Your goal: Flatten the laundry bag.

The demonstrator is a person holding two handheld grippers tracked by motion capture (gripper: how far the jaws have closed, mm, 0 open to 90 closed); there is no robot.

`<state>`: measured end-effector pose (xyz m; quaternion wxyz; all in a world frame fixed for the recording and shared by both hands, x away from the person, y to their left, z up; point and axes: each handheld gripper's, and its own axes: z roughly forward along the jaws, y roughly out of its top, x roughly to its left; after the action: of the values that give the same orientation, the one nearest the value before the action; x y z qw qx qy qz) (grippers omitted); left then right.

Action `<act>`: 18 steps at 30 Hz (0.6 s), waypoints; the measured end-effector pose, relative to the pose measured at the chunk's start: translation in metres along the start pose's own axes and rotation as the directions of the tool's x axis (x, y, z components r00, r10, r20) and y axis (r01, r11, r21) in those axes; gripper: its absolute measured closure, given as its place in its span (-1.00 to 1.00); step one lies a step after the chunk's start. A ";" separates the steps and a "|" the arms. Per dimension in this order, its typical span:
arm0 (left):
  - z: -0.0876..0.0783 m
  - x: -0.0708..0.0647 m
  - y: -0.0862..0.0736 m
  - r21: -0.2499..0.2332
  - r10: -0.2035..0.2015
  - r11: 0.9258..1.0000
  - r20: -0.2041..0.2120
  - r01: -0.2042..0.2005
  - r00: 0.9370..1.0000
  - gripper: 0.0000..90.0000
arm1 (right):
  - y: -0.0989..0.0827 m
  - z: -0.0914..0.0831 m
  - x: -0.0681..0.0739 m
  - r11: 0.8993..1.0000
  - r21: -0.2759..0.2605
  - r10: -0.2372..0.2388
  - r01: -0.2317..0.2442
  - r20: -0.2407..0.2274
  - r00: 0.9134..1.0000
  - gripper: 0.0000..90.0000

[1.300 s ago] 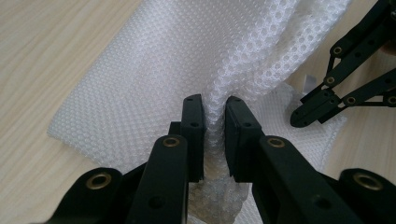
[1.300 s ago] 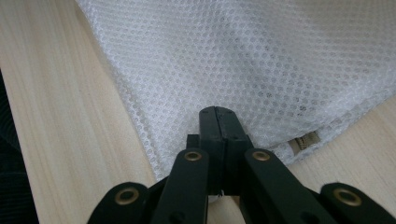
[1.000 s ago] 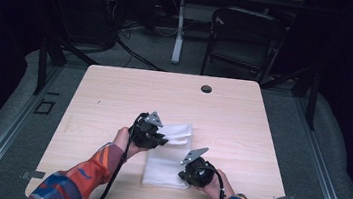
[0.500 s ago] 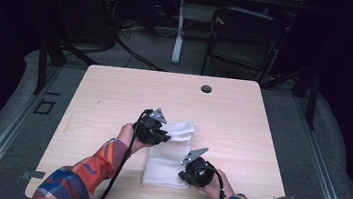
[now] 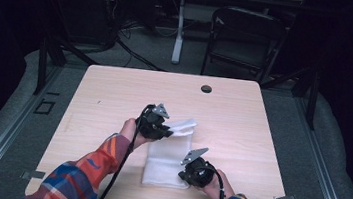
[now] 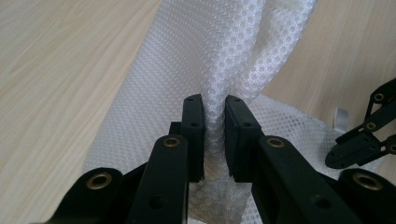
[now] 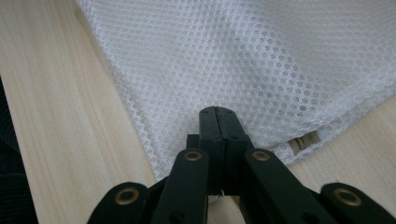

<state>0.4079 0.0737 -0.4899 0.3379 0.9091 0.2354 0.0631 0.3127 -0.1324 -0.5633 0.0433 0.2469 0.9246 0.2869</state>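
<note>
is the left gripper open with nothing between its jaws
No, the left gripper is clamped on a bunched fold of the white mesh bag.

Wooden table [image 5: 114,97], dark chair [image 5: 244,37], grey floor [image 5: 145,50]

Light wooden table [image 5: 113,102]; white mesh bag [image 5: 164,166] lying on it.

white mesh bag [image 5: 167,161] | flat on table (far corner lifted, bunched) | near front edge
</note>
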 end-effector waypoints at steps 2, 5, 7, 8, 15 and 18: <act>0.000 0.002 0.001 -0.001 0.002 1.000 -0.002 -0.002 1.000 0.77 | 0.000 0.000 0.000 1.000 -0.001 0.001 -0.001 -0.001 1.000 1.00; 0.000 0.006 0.003 -0.006 -0.008 1.000 -0.009 0.008 1.000 0.77 | 0.000 0.000 0.000 1.000 0.002 -0.002 0.002 0.004 1.000 1.00; -0.001 0.008 0.005 -0.008 -0.010 1.000 -0.016 0.010 1.000 0.77 | 0.000 0.000 0.000 1.000 0.002 -0.002 0.002 0.005 1.000 1.00; -0.001 0.009 0.006 -0.016 -0.019 1.000 -0.016 0.019 1.000 0.77 | 0.000 0.000 0.000 1.000 0.002 0.001 -0.001 0.006 1.000 1.00; -0.001 0.018 0.012 -0.027 -0.040 0.999 -0.031 0.039 0.999 0.77 | 0.000 -0.001 0.001 1.000 0.004 0.007 -0.007 0.010 1.000 1.00; 0.000 0.021 0.014 -0.022 -0.034 0.999 -0.043 0.033 0.998 0.77 | 0.000 0.000 0.002 1.000 0.000 0.005 -0.005 0.015 1.000 1.00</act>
<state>0.4322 0.0743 -0.4822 0.3433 0.8998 0.2573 0.0796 0.3111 -0.1315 -0.5631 0.0495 0.2515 0.9236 0.2850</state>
